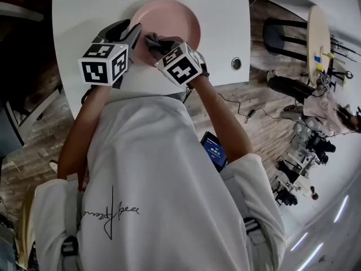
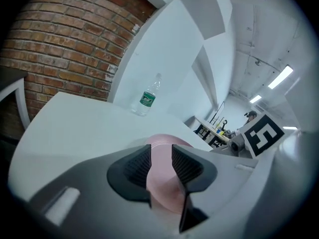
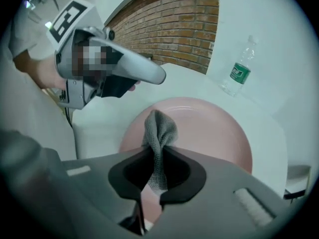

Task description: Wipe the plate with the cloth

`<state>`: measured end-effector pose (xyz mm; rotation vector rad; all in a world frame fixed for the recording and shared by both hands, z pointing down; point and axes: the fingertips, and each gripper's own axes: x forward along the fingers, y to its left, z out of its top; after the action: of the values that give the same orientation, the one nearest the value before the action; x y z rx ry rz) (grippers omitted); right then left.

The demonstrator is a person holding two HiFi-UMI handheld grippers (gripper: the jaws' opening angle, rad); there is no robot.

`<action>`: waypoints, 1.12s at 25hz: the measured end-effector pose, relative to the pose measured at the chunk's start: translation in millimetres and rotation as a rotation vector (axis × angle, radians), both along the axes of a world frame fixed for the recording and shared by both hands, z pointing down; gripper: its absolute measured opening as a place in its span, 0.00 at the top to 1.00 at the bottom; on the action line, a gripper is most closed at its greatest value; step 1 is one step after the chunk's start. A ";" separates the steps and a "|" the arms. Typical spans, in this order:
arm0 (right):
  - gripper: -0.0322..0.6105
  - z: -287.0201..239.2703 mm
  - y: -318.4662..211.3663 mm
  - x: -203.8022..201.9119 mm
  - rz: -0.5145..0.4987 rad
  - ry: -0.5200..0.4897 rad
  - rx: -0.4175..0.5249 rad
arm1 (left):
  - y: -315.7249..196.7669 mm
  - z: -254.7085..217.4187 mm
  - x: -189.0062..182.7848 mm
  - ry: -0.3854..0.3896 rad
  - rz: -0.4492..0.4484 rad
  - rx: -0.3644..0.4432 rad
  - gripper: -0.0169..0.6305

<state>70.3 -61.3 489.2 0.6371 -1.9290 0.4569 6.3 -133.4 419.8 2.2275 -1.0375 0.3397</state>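
Observation:
A pink plate (image 1: 176,14) lies flat on the white round table (image 1: 84,16). My right gripper (image 1: 153,41) hovers over the plate's near side, shut on a bunched grey cloth (image 3: 159,128), whose free end sticks out over the plate (image 3: 214,128). My left gripper (image 1: 134,34) is at the plate's left rim, raised a little off the table. In its own view the left gripper (image 2: 161,158) has its jaws slightly apart, and the plate (image 2: 162,185) shows through the gap with no pad pressing on it. In the right gripper view the left gripper (image 3: 149,78) is clear of the rim.
A clear water bottle (image 3: 239,71) with a green label stands at the table's far side, also seen in the left gripper view as a bottle (image 2: 148,97). A round cable hole (image 1: 236,64) sits near the table's right edge. A brick wall lies beyond, and stools (image 1: 282,35) stand to the right.

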 end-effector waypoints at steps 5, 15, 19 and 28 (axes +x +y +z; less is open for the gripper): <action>0.89 -23.9 2.6 10.6 0.139 -0.192 0.031 | 9.0 -10.7 12.8 -0.005 0.028 0.023 0.78; 0.90 -93.7 14.4 31.4 0.258 -0.439 0.166 | 23.4 -52.3 34.1 0.016 0.078 0.112 0.86; 0.90 -117.7 17.8 41.7 0.314 -0.511 0.198 | 31.9 -76.3 39.4 0.036 0.085 0.175 0.90; 0.90 -161.3 22.7 60.6 0.383 -0.619 0.280 | 41.3 -128.1 35.6 0.104 0.066 0.264 0.95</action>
<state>130.9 -38.6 327.9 1.1610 -2.4881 0.6874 41.9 -92.1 291.7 2.4892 -1.0024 0.1182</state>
